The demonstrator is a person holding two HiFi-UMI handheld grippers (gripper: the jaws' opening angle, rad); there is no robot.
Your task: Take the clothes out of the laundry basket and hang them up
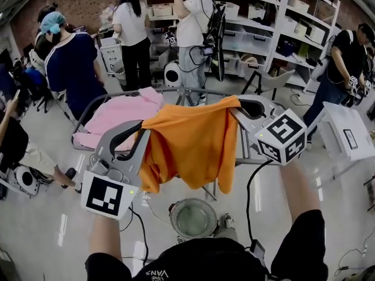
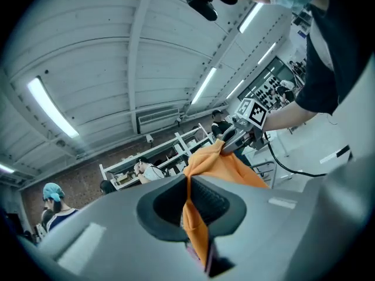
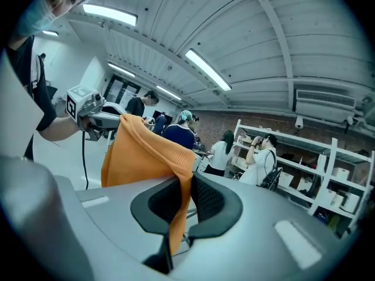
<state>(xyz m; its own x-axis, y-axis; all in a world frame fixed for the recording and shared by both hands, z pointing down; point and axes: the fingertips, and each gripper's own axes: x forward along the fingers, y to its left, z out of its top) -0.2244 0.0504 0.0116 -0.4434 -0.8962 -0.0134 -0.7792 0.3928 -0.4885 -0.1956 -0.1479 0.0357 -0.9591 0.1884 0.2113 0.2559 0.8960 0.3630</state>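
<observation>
A bright workroom with a glossy white floor (image 1: 47,215), a brick back wall and white shelving (image 1: 293,16) stacked with boxes. Several people stand by the shelves, and one in a dark blue top (image 1: 73,66) stands beyond the left end of the drying rack (image 1: 199,91), a grey tube frame in the middle of the floor.

A pink garment (image 1: 120,115) lies draped over the rack's left part. On the rack's near side, an orange garment (image 1: 193,139) hangs stretched between the two grippers, so it hides the rack's near rail and most of its right half. The left gripper (image 1: 143,134) has its jaws pressed together on the upper left corner of the orange cloth. Its own view shows a thin fold running down between the black pads (image 2: 208,201). Deep at the root of those jaws sits a sliver of darker colour that cannot be made out. The right gripper (image 1: 237,107) pinches the opposite upper corner, above the rack's right end. In its view the ribbed knit drops straight through the closed pads (image 3: 205,201).

The garment's folds hide its cut, so sleeves or neckline cannot be told. Below the rack, on the floor, is a round grey thing (image 1: 193,215). Its lower edge is cut off by the person's dark top, and whether it is the laundry basket cannot be told.
</observation>
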